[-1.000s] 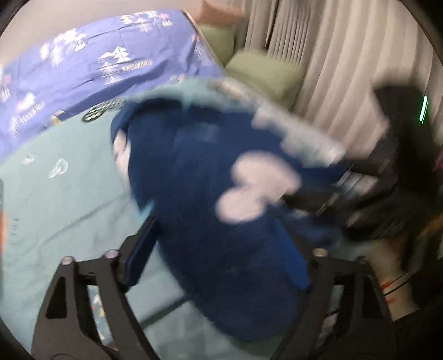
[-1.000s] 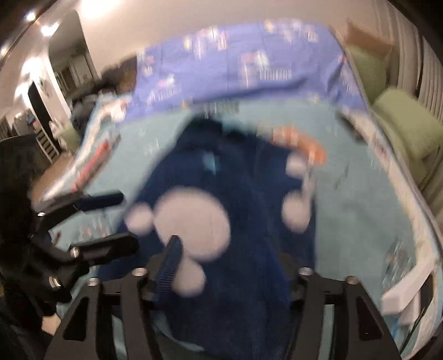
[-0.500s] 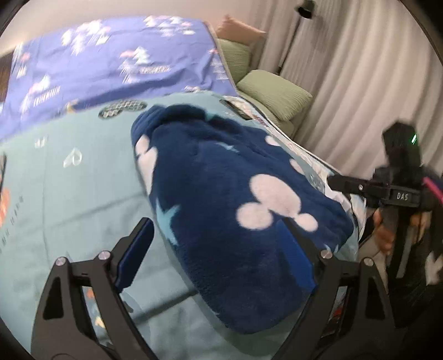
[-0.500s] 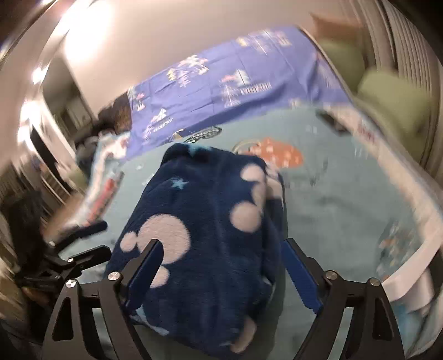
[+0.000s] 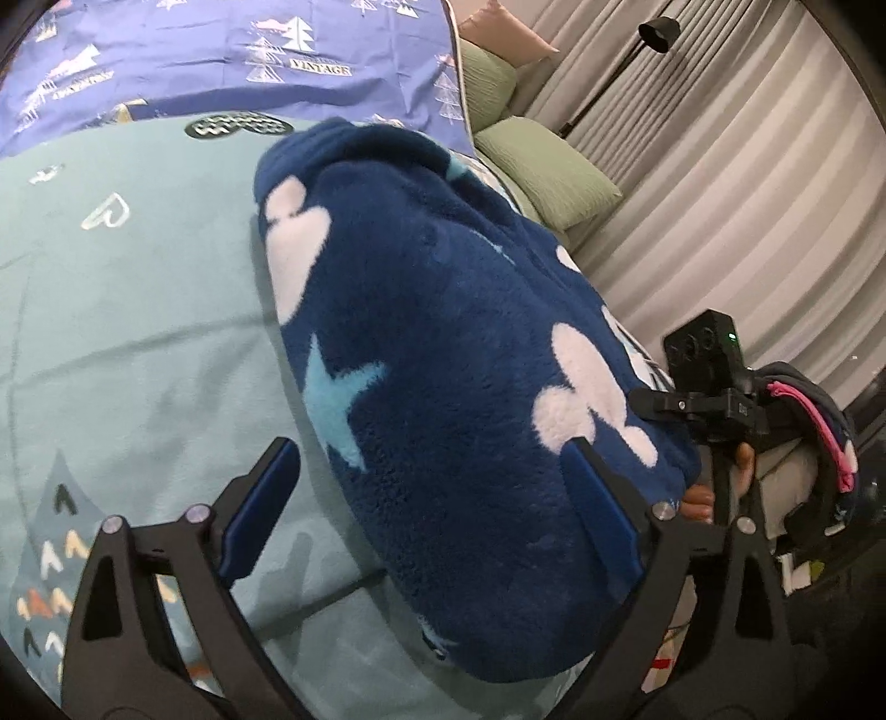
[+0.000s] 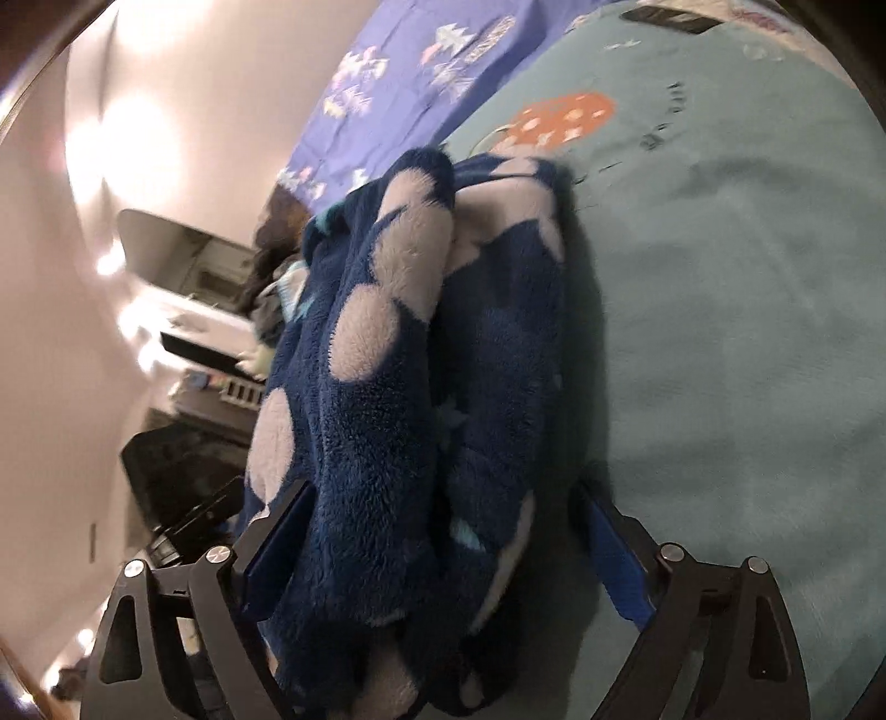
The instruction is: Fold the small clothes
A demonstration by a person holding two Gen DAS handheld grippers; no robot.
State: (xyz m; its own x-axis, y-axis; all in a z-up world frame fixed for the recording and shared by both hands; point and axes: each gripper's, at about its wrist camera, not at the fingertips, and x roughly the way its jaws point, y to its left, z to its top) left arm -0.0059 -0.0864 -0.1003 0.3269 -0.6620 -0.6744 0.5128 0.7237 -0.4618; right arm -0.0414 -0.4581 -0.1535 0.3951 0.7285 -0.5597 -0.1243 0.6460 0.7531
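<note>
A navy fleece garment (image 5: 443,343) with white mouse-head shapes and light-blue stars lies folded in a thick bundle on the teal bedspread (image 5: 127,310). My left gripper (image 5: 432,493) is open, its blue-padded fingers on either side of the bundle's near end. In the right wrist view the garment (image 6: 398,387) shows stacked layers from the side, and my right gripper (image 6: 437,531) is open around its near edge. The right gripper also shows in the left wrist view (image 5: 714,410), at the garment's right end.
A purple-blue printed sheet (image 5: 221,61) covers the far part of the bed. Green pillows (image 5: 548,171) and grey curtains (image 5: 720,183) stand to the right with a floor lamp (image 5: 659,27). The bed's right edge runs just beyond the garment. A white wall and furniture (image 6: 183,310) lie left.
The garment was moving and blurred; it now lies still as a folded bundle. Both grippers stay open. The right wrist view has rolled sideways and drawn close to the bundle's edge.
</note>
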